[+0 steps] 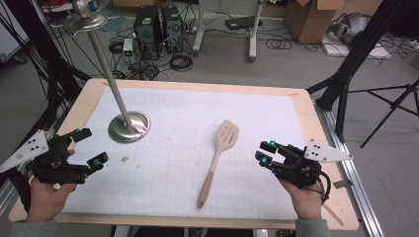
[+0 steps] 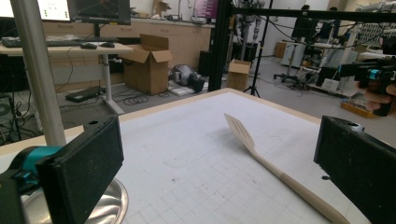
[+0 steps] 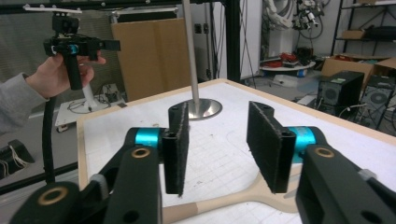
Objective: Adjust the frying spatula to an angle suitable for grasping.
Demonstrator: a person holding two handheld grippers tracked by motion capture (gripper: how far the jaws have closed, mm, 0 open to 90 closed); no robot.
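High view: wooden spatula [image 1: 217,159] lies flat on the table [image 1: 306,118], untouched, just left of my right gripper [image 1: 265,152]; pickup not done yet. Left gripper [image 1: 90,146] spread, nothing in it, steel stand [image 1: 128,126] just ahead.

Left gripper view: spatula ahead btw my jaws, well off. White grid mat [image 2: 196,158], lab clutter behind.

Right gripper view: jaws half-closed w/ nothing pinched; spatula handle below them. Boxes, PCs in bkgd.

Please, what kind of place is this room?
Most likely a robotics or research lab: computer towers and loose cables sit on the floor, cardboard boxes stand about, and black tripod stands surround the table.
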